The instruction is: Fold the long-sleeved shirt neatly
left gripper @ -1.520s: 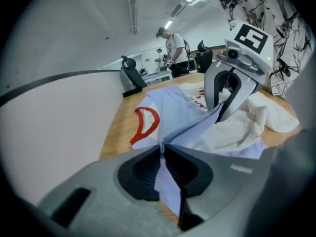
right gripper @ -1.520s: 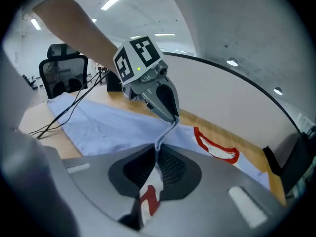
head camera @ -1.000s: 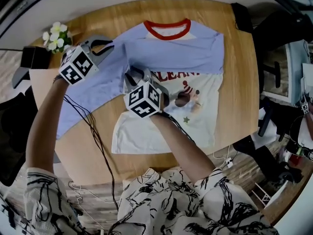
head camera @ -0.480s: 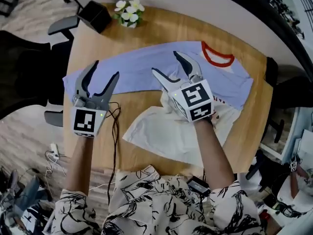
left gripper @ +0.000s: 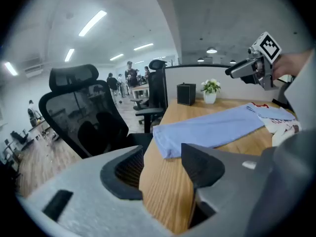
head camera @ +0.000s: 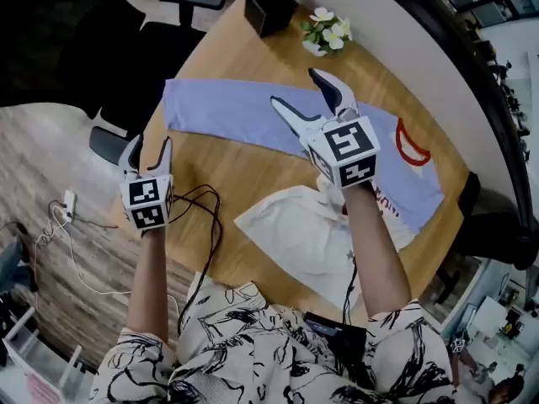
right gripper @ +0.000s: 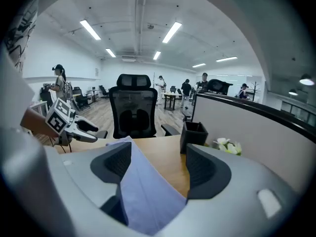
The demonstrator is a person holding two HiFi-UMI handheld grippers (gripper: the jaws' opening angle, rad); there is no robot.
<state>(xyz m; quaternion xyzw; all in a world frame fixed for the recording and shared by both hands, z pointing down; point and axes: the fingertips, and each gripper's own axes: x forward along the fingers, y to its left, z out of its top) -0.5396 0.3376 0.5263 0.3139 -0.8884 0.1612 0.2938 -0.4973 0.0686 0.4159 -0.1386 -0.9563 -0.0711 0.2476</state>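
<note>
Wood-grain oval counter carries the long-sleeved shirt, which has pale blue sleeves and shoulders, a white printed front and a red collar. Shirt lies flat but askew. One blue sleeve is stretched straight out toward the counter's left end, and the white hem sits nearest the person. Right tool is held raised above the shirt near the base of that sleeve. Its jaws have just been opening and now stand wide, gripping nothing, with blue cloth showing below the gap. Left tool hangs at the counter's left edge, well apart from the sleeve cuff. Its jaws have just opened, then eased in slightly, and stand part open and empty. Black cube-shaped box and a small white flower bunch sit at the far edge.
</note>
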